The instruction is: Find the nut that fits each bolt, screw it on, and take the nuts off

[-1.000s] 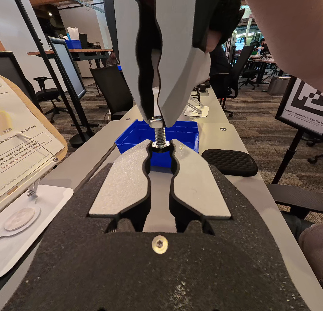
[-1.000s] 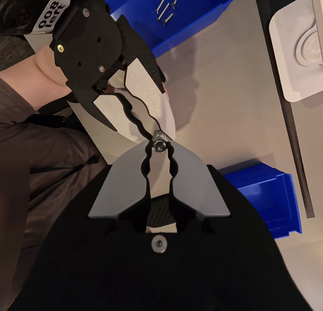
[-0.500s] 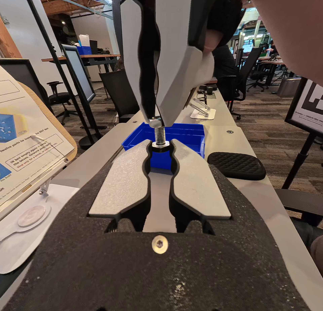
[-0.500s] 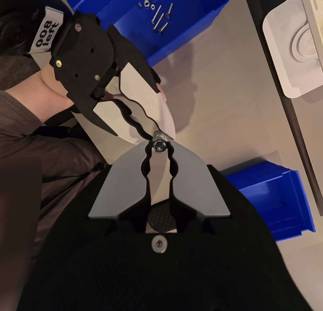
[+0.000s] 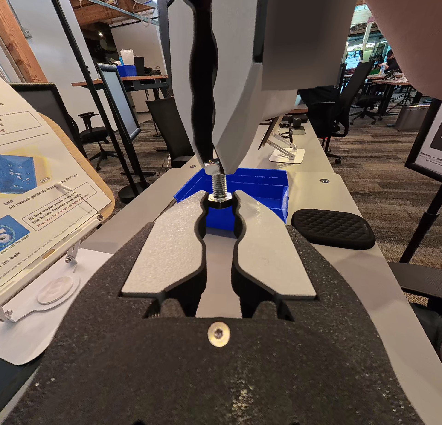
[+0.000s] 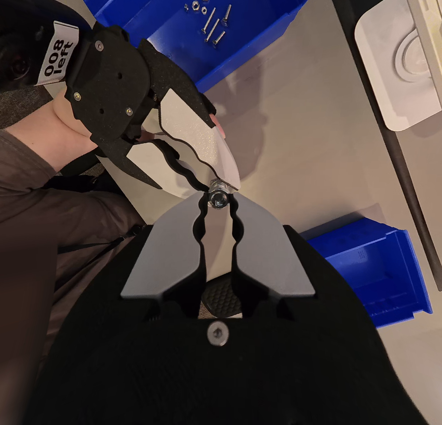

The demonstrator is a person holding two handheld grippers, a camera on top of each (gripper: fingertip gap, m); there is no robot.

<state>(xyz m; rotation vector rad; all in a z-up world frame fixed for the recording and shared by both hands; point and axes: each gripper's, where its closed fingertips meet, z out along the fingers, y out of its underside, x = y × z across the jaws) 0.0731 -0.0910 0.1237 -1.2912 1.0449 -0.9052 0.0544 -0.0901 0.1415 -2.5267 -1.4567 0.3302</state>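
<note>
The left gripper (image 5: pixel 218 202) has its jaws clamped on the nut (image 5: pixel 219 196); the bolt (image 5: pixel 218 185) stands upright from it. The right gripper (image 5: pixel 213 165), reaching down from above, pinches the bolt's hex head between its tips; a blue bin (image 5: pixel 259 186) sits just beyond the left jaws.

L cam level along desk, R cam top-down; both close on bolt (image 5: pixel 218 183)

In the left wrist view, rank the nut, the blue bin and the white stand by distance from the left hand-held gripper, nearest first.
1. nut: clamped at the tips of the left hand-held gripper, threaded on the bolt.
2. blue bin: on the table just beyond the tips.
3. white stand: farther back along the table, to the right.
</note>
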